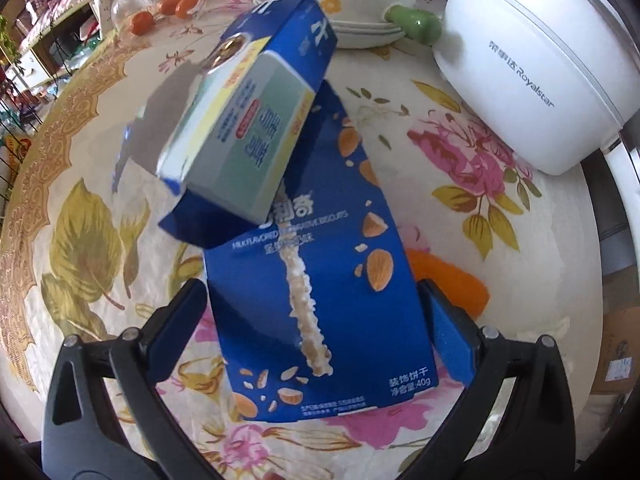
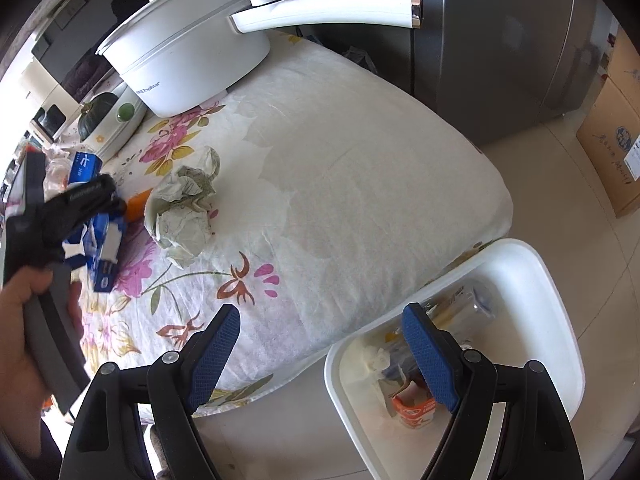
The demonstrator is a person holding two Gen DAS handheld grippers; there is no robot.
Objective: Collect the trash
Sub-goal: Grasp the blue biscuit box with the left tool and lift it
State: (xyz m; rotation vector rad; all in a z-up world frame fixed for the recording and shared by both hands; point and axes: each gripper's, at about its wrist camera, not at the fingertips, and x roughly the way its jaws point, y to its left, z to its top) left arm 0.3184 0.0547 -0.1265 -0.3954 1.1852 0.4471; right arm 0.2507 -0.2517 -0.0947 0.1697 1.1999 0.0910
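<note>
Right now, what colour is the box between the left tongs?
Blue, printed with almonds and white lettering: the biscuit box. Clearest in the left wrist view.

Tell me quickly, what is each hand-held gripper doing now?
Left hand-held gripper: closed on the blue biscuit box.
Right hand-held gripper: open, holding nothing.

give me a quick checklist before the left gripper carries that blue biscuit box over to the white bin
1. Left gripper jaws on the blue cardboard biscuit box: cannot tell whether the pads press it.
2. Second blue-and-grey carton leaning on top of that box: not ok, it may slide off.
3. White plastic trash bin open, with room: ok.
4. Right gripper empty, jaws open: ok.
5. Crumpled pale paper wad on the floral tablecloth: not ok, uncollected.
</note>
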